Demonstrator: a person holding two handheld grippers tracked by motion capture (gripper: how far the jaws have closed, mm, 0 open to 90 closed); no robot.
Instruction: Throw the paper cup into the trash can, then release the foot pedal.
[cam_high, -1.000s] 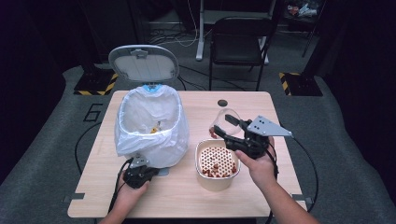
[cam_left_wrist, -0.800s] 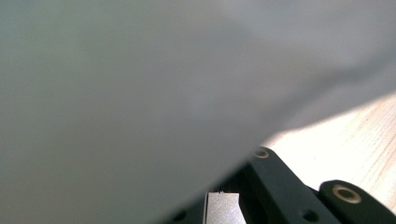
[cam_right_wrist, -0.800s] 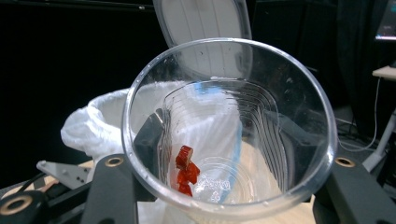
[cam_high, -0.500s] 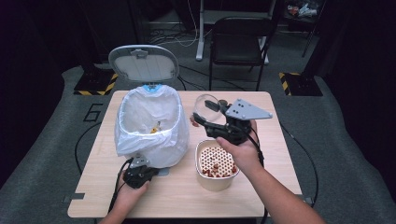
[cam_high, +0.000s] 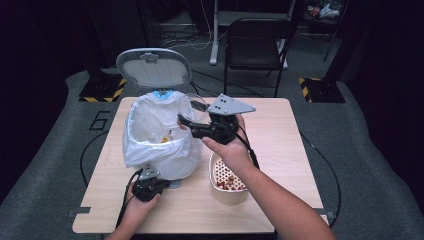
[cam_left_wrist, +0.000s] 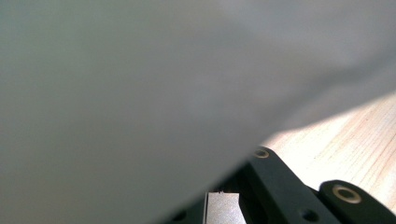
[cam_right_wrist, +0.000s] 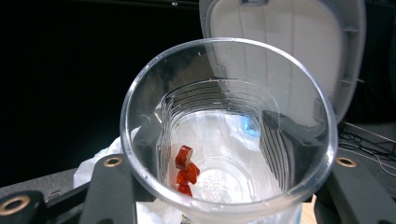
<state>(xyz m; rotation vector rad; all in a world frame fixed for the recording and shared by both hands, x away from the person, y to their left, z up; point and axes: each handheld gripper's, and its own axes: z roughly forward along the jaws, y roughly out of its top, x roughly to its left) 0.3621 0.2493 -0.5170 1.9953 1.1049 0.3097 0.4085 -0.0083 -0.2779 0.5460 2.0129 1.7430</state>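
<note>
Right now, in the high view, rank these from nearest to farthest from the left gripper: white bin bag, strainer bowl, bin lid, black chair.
1. White bin bag: right against the left gripper, just beyond it.
2. Strainer bowl: to its right, near the table's front.
3. Bin lid: upright behind the bag.
4. Black chair: beyond the table, on the floor.

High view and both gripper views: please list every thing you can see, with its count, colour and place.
Table: one, light wood, centre.
Bin: one, white bag liner, grey lid open, table's left.
Clear cup: one, transparent, between right gripper's jaws, over the bin.
Red pieces: a few, red, inside the cup.
Sieve bowl: one, cream, table's front right, red bits inside.
Chair: one, black, behind table.
Left gripper: black, at the bin's base.
Right gripper: black, holding the cup.
</note>
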